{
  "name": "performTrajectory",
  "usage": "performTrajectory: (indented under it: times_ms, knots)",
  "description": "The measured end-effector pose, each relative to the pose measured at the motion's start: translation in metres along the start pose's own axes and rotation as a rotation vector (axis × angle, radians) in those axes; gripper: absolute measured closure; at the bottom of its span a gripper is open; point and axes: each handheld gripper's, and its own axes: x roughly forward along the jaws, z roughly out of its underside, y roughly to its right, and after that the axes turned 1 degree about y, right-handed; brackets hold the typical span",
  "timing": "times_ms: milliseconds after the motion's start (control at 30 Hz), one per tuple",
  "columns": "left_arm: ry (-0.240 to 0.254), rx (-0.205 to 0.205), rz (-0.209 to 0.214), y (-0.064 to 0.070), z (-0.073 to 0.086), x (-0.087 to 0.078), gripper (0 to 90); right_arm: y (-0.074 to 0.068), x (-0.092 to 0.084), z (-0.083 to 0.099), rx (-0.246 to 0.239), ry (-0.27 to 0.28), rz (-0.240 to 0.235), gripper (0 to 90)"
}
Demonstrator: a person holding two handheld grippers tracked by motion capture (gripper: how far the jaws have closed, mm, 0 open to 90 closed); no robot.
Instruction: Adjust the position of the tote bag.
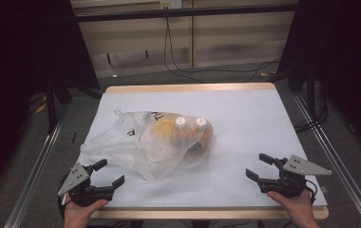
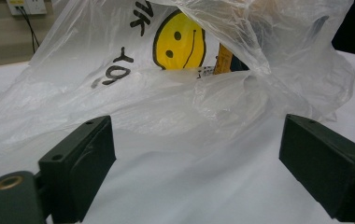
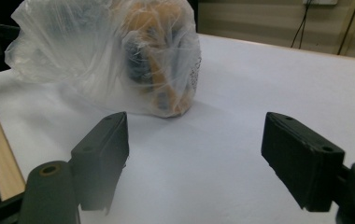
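One clear plastic bag (image 1: 156, 142), crumpled, yellow smiley print (image 2: 179, 41)

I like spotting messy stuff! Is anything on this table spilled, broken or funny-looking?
Nothing is spilled or broken. The plastic bag lies slumped and crumpled on the white table, with two white-capped bottles inside tipped over rather than standing. Both grippers, left and right, sit open, apart from the bag.

Clear plastic bag (image 1: 155, 142) with yellow smiley and black lettering, white table cover (image 1: 245, 123), black fingers (image 2: 80, 172)
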Motion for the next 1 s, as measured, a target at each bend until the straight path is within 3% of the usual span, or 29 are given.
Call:
performTrajectory:
  times_ms: [233,467,600,733,867,967,1000]
  knots:
    - [-0.01,0.003,-0.004,0.001,0.001,0.0,16.7,-0.006,0.003,-0.002,-0.001,-0.021,-0.055,32.2]
    - [-0.002,0.011,0.024,0.001,0.0,-0.003,24.2,-0.02,0.014,-0.009,-0.024,-0.03,-0.113,43.6]
    - [-0.006,0.014,0.037,0.003,-0.001,-0.004,32.2,-0.034,0.03,-0.013,-0.037,-0.081,-0.183,45.8]
    - [-0.009,0.01,0.062,0.005,-0.001,-0.003,34.3,-0.043,0.039,-0.015,-0.053,-0.108,-0.215,47.6]
    - [-0.025,0.009,0.056,0.006,-0.002,-0.003,38.0,-0.056,0.049,-0.017,-0.064,-0.131,-0.267,51.9]
    - [-0.031,0.012,0.067,0.006,-0.002,-0.003,41.7,-0.068,0.062,-0.021,-0.083,-0.175,-0.336,56.8]
    - [-0.031,0.012,0.067,0.006,-0.002,-0.003,42.2,-0.068,0.062,-0.021,-0.083,-0.175,-0.336,56.8]
